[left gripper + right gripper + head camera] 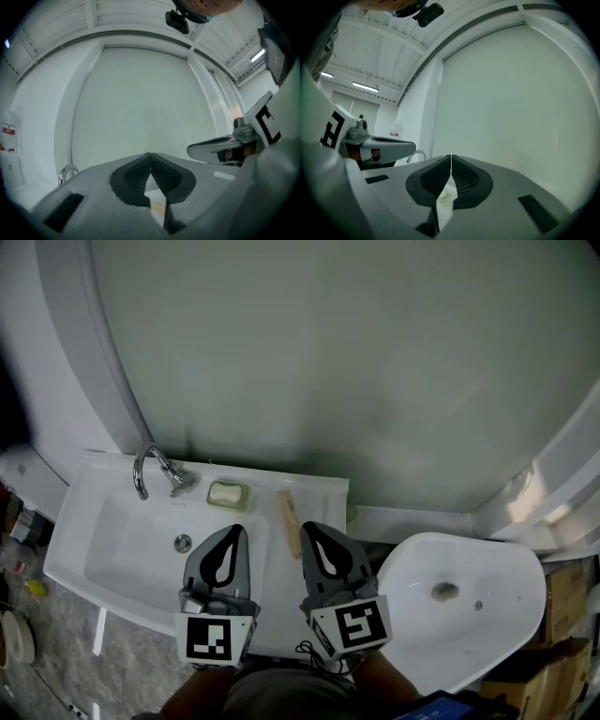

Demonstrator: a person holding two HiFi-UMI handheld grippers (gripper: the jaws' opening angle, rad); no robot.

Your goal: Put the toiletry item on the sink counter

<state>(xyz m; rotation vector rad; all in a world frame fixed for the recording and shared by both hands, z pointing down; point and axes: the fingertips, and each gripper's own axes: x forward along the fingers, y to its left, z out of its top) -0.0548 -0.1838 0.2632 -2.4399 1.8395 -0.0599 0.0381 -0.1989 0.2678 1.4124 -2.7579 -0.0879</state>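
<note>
Head view: the tan stick-shaped toiletry item [290, 521] lies flat on the sink worktop [314, 491], right of the soap dish [227, 494] and just beside the right hand-held gripper [307, 529]; left gripper view: left hand-held gripper [150, 155] clenched, empty; right gripper view: right hand-held gripper clenched, empty.

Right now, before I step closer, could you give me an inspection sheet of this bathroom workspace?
Surface: white sink counter, faucet at back left.
Job's things: beige stick-shaped item lies on the counter, right of the soap dish; kind unclear.
Clutter: small objects on the floor left of the sink.
Tools: left tool and right tool both shut, empty, above the counter's front.
Cables: thin dark cord looped below the right tool.
Surroundings: toilet at right, cardboard boxes beyond, pale panel behind.
</note>
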